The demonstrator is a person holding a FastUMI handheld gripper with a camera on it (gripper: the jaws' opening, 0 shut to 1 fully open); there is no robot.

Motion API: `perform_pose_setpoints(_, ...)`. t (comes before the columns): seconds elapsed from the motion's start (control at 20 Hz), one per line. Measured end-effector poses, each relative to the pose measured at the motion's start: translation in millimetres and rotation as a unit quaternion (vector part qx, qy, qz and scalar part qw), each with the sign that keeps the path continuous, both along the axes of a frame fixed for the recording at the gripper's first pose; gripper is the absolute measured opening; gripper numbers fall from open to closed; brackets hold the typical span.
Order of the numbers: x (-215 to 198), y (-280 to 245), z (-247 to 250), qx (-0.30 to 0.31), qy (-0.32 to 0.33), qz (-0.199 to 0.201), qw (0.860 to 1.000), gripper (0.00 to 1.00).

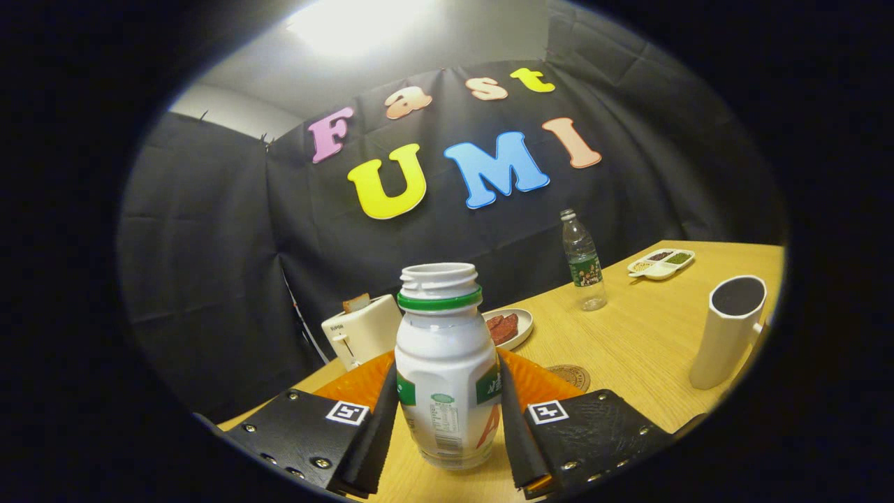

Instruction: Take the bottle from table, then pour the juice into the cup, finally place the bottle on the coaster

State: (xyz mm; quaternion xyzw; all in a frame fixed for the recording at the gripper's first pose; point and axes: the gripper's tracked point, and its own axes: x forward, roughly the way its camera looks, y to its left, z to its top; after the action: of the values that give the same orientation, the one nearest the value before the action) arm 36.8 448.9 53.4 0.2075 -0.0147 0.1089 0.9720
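**Claw pinching the juice bottle, bottle upright**

The claw has both black fingers pressed vs. the sides of the white plastic juice bottle w/ green neck ring, one on each flank. Bottle sits between them, upright, cap off, mouth open. Can't tell if its base touches the light wood bench or hangs just above.

Behind the bottle, an orange ribbed object shows on both sides of it. Just ahead & right of the right finger lies the round brown coaster, flat on the bench. Well to the right stands the tall white cup w/ handle, upright, dark inside.

Beyond the bottle: a white plate w/ red slices, and left of it a white toaster w/ bread in the slot. Farther off to the right, a clear plastic water bottle w/ green label, then a white divided tray near the bench's far edge.
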Motion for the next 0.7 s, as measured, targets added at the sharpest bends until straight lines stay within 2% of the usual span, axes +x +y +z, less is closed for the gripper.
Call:
perform_pose_setpoints(0.35, 2.8, -26.2, 27.6, 0.157, -0.022, -0.004, 0.987, 0.68)
perform_pose_setpoints(0.5, 4.0, -38.3, 33.4, 0.219, -0.029, -0.007, 0.975, 0.68)
perform_pose_setpoints(0.7, 5.3, -55.7, 38.6, 0.303, -0.035, -0.011, 0.952, 0.68)
